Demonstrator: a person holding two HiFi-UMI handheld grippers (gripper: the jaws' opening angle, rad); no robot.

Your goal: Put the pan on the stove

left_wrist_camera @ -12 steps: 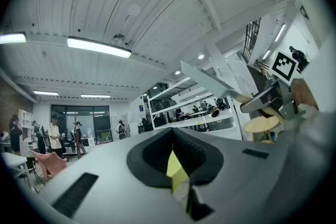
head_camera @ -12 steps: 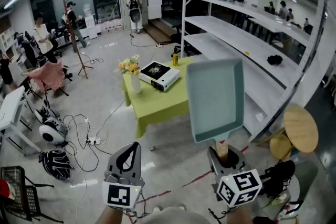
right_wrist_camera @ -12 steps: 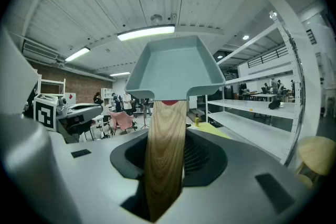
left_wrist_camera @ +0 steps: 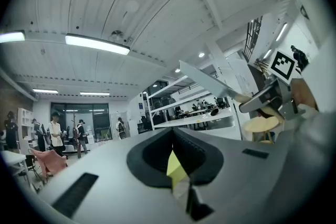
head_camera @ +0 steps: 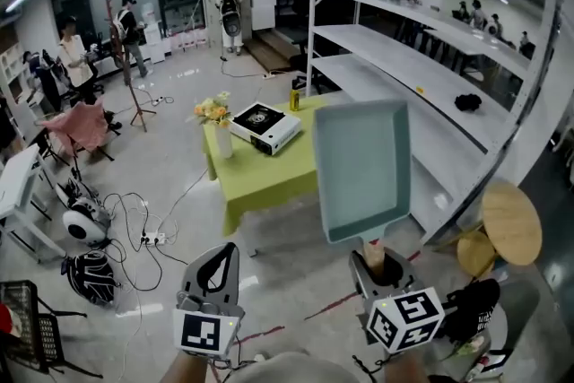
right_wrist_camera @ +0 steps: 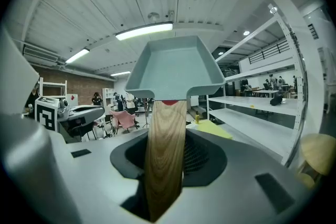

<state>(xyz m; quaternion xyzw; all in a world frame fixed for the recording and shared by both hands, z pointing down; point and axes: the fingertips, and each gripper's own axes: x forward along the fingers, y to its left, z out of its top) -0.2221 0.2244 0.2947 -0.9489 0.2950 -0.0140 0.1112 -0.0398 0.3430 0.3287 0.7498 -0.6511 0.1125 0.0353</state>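
Observation:
A pale teal square pan (head_camera: 363,166) is held up in the air by its wooden handle (head_camera: 375,256), and my right gripper (head_camera: 381,269) is shut on that handle. In the right gripper view the handle (right_wrist_camera: 165,160) runs out of the jaws to the pan (right_wrist_camera: 176,73) straight ahead. The stove (head_camera: 263,126), a white portable burner with a black top, sits on the green table (head_camera: 269,179), beyond and left of the pan. My left gripper (head_camera: 220,274) hangs low at the left with its fingers together and nothing in them.
A vase of flowers (head_camera: 218,126) and a yellow bottle (head_camera: 293,99) share the table with the stove. White shelving (head_camera: 421,76) runs along the right. Round wooden stools (head_camera: 513,222) stand by it. Cables (head_camera: 134,220) lie on the floor at left; people stand at the back.
The table, the stove and the pan have all slid slightly left in the head view. The right gripper's hold on the handle is unchanged, and the left gripper has stayed where it was.

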